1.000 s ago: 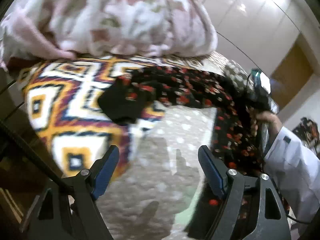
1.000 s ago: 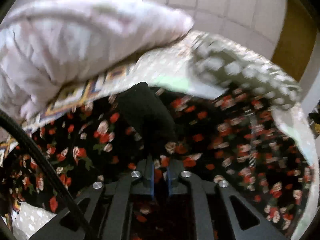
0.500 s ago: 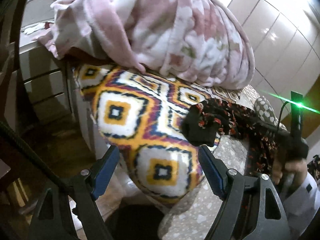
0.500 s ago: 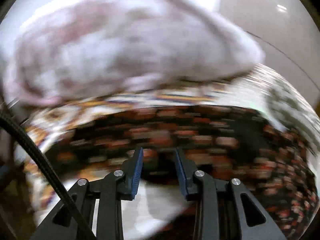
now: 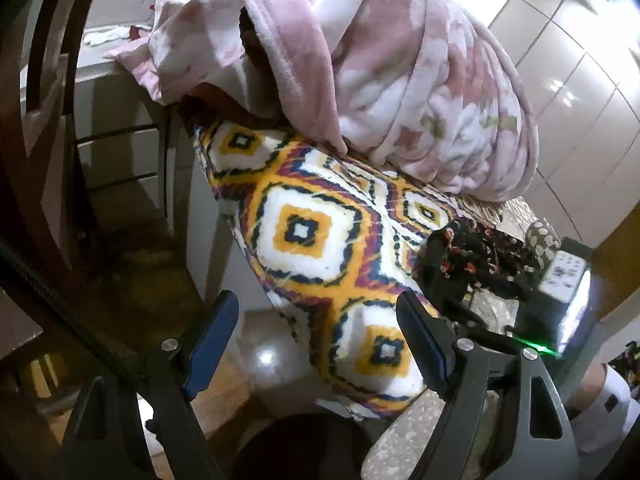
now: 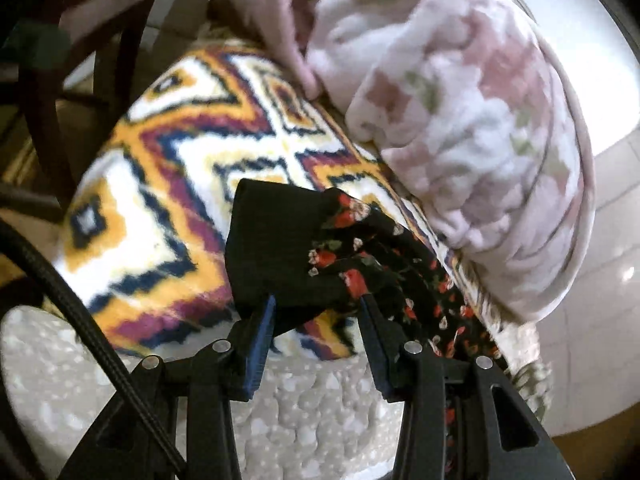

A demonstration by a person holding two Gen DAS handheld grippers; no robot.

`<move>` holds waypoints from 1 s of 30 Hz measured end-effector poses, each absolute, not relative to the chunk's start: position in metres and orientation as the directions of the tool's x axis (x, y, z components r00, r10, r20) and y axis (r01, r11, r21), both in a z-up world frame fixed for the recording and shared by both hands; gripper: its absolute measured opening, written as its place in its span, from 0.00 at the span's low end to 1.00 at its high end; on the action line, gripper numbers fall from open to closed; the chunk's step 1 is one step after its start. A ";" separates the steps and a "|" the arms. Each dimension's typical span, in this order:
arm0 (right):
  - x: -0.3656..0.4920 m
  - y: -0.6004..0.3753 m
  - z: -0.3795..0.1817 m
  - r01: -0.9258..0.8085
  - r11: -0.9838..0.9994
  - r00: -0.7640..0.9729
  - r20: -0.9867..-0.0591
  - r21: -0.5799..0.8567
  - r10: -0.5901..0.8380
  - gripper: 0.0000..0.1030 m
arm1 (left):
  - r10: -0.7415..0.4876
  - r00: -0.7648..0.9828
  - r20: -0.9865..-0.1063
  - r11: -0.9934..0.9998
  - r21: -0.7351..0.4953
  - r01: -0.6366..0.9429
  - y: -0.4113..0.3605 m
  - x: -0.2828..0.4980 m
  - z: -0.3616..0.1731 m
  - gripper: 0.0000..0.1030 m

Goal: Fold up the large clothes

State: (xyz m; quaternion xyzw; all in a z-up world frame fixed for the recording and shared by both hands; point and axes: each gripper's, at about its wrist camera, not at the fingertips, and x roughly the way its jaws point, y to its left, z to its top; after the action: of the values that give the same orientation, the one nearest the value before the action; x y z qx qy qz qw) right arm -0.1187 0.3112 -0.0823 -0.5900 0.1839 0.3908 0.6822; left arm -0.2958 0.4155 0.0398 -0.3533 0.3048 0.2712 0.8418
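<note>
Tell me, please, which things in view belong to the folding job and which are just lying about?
Job: black floral garment; right gripper, open around its plain black end; left gripper, open and empty.

Lying about: pink fleece blanket; diamond-patterned blanket; wooden chair.

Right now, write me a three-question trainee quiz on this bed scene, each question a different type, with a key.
1. True or false: the left gripper is shut on the floral garment.
2. What lies directly under the pink blanket? A) the patterned blanket B) a towel C) a basket
3. Fill in: the right gripper is ____, with the garment's black end lying between its fingers.

Key: 1 false; 2 A; 3 open
</note>
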 end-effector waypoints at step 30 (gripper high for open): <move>0.120 -0.134 0.127 -0.016 1.000 0.728 -0.685 0.022 0.027 0.07 | -0.025 0.754 -0.657 0.872 -0.383 -0.304 0.271 -0.163 0.097 0.78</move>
State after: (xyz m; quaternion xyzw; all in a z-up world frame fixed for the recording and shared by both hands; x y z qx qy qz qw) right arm 0.1196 -0.1338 0.1271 0.0072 0.3688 0.0116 0.9294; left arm -0.1628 0.2714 0.0969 -0.2408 0.3424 0.0771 0.9049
